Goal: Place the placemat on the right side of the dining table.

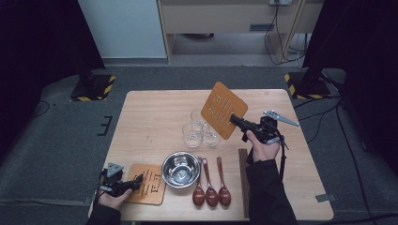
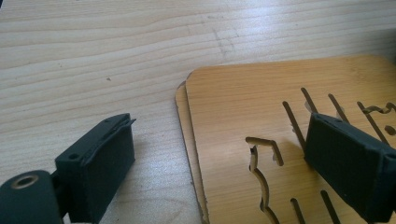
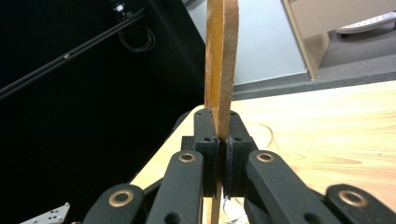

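The right gripper (image 1: 233, 118) is clamped tight on a thin wooden mat (image 1: 223, 109), pinching it by its near edge so the board stands up off the table (image 1: 150, 108), tilted, with most of its slotted face beyond and to the left of the jaws. In the right gripper view the mat (image 3: 221, 60) rises edge-on from between the closed pads, which suggests the grip is on the rim alone (enough to carry a light board, but it could pivot if bumped). It hangs over the three glasses (image 1: 199, 131), which sit just below and to the left of the jaws, so any lowering there risks a knock; the open room looks to be the bare tabletop farther left and beyond the glasses.

The left gripper (image 1: 136, 180) rests low at the near left corner, jaws standing wide apart and holding nothing. In the left gripper view one pad (image 2: 100, 170) lies on bare wood and the other (image 2: 350, 163) sits over the stack of mats (image 2: 243, 116), whose two layers show at the stepped edge between the pads. That straddle reads as a steadying or ready position at the stack's edge. To its right lie a bowl (image 1: 180, 168), three spoons (image 1: 211, 185) and chopsticks (image 1: 242, 180), leaving little room on that side.
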